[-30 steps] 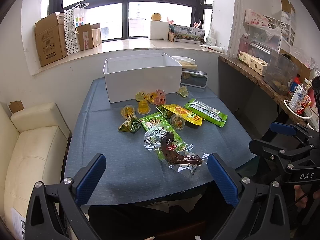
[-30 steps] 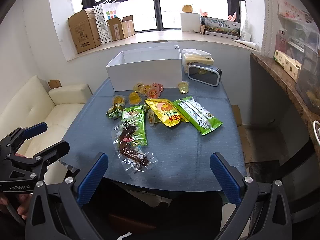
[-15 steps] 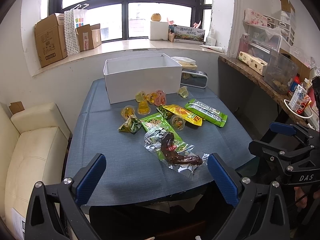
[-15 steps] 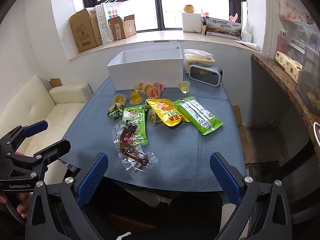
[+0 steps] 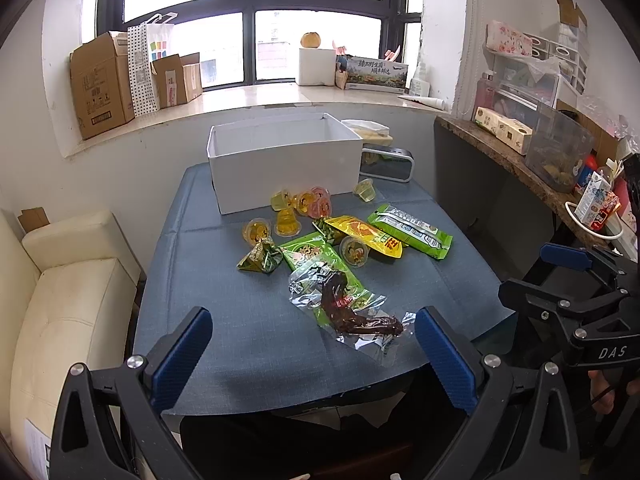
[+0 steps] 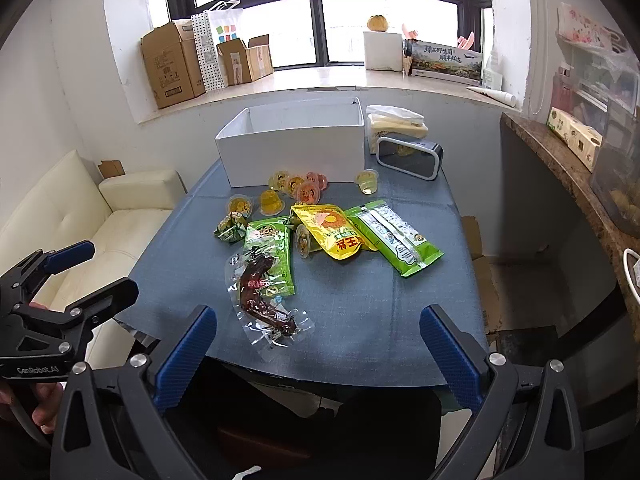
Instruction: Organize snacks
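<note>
One clear meat packet (image 5: 347, 313), lengthwise toward box (image 5: 282, 162)

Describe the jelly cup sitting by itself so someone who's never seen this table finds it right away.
Start at the white box at the table's far end, then look at its right front corner, near the black speaker. The pale yellow-green jelly cup stands there alone, apart from the orange and pink cups clustered left.

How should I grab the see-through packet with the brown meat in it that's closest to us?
Probably pinch the clear meat packet by its empty crinkled plastic rim at the near end, coming down from above at the table's near edge. It lies flat, its far end overlaps the green snack bag, and the meat lump is bulky.
</note>
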Tool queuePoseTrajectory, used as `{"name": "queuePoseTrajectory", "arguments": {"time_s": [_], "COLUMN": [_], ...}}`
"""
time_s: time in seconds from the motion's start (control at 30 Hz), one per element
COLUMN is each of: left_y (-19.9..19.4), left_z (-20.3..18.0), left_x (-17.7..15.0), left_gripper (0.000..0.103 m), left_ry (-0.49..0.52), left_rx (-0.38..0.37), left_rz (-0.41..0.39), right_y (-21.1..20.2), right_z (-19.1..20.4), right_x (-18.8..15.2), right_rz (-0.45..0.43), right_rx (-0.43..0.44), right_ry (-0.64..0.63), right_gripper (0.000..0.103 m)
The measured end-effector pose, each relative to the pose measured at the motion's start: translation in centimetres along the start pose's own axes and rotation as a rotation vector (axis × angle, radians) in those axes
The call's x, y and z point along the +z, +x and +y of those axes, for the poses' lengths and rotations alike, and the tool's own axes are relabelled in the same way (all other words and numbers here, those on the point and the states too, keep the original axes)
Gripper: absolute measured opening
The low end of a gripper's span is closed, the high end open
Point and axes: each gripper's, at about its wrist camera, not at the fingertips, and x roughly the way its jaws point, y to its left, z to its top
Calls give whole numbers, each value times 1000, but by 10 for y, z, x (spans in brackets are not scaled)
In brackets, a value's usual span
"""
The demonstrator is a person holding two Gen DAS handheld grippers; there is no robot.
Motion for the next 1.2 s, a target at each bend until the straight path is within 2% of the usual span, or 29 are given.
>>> {"name": "queuePoseTrajectory", "arguments": {"time_s": [1.2], "left_y": [-12], "left_z": [2], "left_x": [6], "left_gripper": [103], "left_ry": [6], "left_rx": [17], "left_rz": [-29], "right_y": [-12], "right_z": [7], "right_x": [3], "right_rz": [-37], "right_rx": [0], "right_ry": [-23], "right_gripper": [103]}}
